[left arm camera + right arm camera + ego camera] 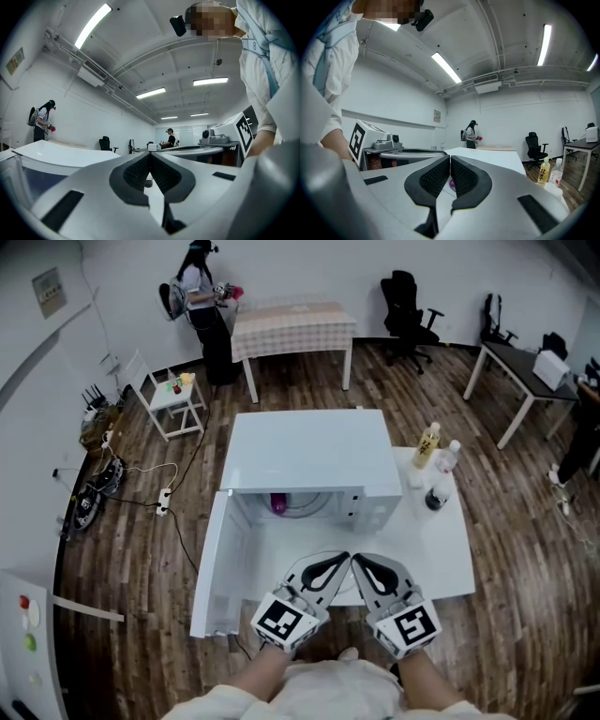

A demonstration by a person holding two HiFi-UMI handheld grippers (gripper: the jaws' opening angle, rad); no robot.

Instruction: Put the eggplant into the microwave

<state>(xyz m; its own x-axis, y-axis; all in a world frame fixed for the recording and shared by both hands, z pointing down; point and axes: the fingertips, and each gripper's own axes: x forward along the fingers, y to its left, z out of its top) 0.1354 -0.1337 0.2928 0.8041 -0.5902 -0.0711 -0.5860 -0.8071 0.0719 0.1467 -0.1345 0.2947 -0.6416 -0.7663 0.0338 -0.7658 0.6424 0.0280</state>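
Purple eggplant (278, 503), glossy white boxy microwave (309, 460)

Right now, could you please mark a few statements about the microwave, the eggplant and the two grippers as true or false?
1. The eggplant lies inside the microwave. True.
2. The microwave door is closed. False: it stands swung open on the left side.
3. The right gripper holds the eggplant. False: its jaws are together with nothing between them, and the eggplant is in the oven cavity.
4. The left gripper is shut and empty. True.
5. A yellow bottle stands on the white table to the right of the microwave. True.
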